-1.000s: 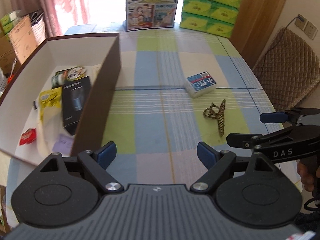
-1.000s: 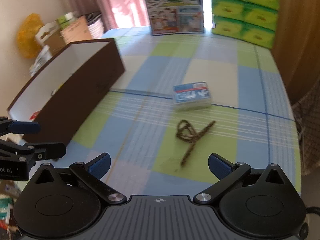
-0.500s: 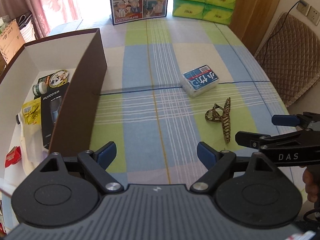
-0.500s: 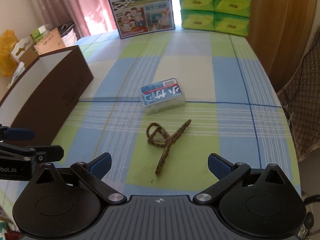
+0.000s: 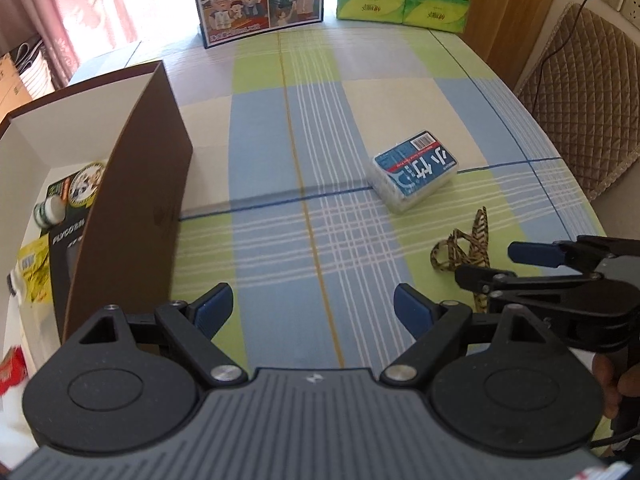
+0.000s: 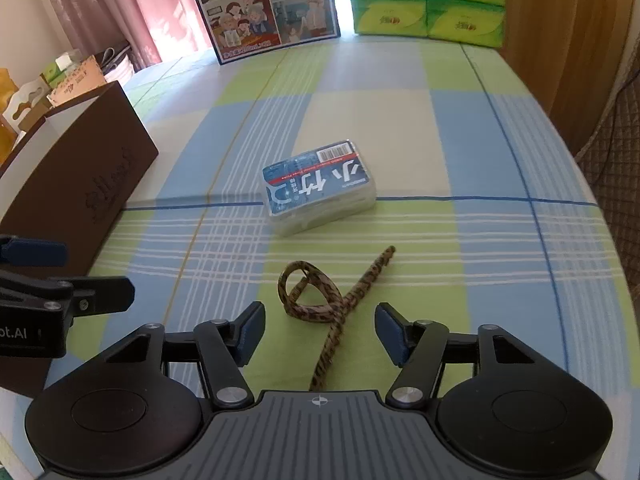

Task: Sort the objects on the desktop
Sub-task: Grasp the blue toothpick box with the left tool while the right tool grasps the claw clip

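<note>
Two handheld black grippers with blue finger pads hang over a dining table covered in a blue, green and cream checked cloth (image 6: 460, 128). Jaws apart, the right gripper (image 6: 320, 330) straddles a leopard-print plastic hair claw clip (image 6: 332, 304) lying flat on a green square of the cloth, its pads on either side of the clip and clear of it. Just beyond the clip, apart from it, sits a clear plastic box with a blue label bearing white characters and a barcode (image 6: 318, 188). The left gripper (image 5: 310, 310), likewise spread wide and holding nothing, hovers over bare cloth beside the near corner of a tall brown cardboard box with a white interior (image 5: 136, 184), which stands along the table's left side. Inside that box lie a black carton (image 5: 66, 248), a yellow sachet (image 5: 34, 276), a small white-capped bottle (image 5: 50, 210) and a round printed item (image 5: 86, 182). At the table's far edge stand an illustrated blue carton showing a family scene (image 6: 266, 4) and stacked green tissue packs (image 6: 424, 0). A quilted brown chair (image 5: 584, 92) stands to the right
</note>
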`<state>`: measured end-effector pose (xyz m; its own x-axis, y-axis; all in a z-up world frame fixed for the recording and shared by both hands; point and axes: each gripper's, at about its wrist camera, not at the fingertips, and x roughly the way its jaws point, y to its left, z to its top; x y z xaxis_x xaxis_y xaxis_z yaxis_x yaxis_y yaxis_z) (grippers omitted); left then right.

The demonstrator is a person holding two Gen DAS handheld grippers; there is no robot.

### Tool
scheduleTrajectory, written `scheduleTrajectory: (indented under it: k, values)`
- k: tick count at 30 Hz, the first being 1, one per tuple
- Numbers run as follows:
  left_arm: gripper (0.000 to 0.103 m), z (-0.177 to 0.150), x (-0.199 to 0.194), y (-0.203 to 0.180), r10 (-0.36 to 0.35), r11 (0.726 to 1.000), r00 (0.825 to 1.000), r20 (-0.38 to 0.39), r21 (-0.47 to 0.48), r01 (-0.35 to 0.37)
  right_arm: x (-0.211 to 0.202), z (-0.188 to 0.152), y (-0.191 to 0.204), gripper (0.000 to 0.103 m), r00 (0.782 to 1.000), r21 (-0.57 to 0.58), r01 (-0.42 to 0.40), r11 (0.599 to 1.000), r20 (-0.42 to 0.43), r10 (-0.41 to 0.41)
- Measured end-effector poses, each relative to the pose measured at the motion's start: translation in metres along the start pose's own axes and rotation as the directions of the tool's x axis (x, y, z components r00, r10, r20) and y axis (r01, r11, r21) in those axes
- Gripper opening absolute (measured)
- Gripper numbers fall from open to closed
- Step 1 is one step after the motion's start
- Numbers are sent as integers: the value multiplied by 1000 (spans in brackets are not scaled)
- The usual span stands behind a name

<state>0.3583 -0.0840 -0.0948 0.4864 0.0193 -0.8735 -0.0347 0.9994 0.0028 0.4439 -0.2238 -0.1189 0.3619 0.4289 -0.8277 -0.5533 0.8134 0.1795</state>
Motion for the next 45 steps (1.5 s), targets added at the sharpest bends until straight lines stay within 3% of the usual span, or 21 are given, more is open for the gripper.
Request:
scheduleTrajectory:
  k: [2, 6, 14, 23, 32, 35, 40, 45]
  values:
    - [85, 4, 6, 0, -6, 1000, 1000, -4, 9, 6, 6, 0, 0, 56, 1000, -4, 5, 1000, -4, -5]
    - [85, 12, 17, -4, -18, 999, 1000, -13, 37, 18, 15, 1, -6, 42, 1000, -5, 12, 1000, -5, -12]
    - [85, 30, 39, -24, -55, 987, 998, -13, 150, 57, 13, 8, -46, 42, 998, 29, 50, 998, 30, -51]
    - [85, 55, 73, -57, -150, 941, 988, 21, 309, 137, 7, 21, -102, 42, 995, 81, 65, 995, 67, -71]
    - [83, 81, 116, -88, -186, 889, 982, 34, 432, 154, -1, 13, -108, 42, 995, 34, 48, 998, 83, -50]
    - [71, 84, 127, -94, -173, 878, 984, 33, 458, 139, 1, 15, -108, 42, 996, 22, 38, 999, 85, -40]
    - [57, 81, 130, -88, -168, 893, 985, 23, 427, 142, 4, 17, -105, 42, 994, 6, 50, 999, 92, -50]
    - [55, 73, 122, -64, -82, 951, 997, 2, 301, 78, 12, 22, -97, 45, 994, -10, 67, 998, 85, -66]
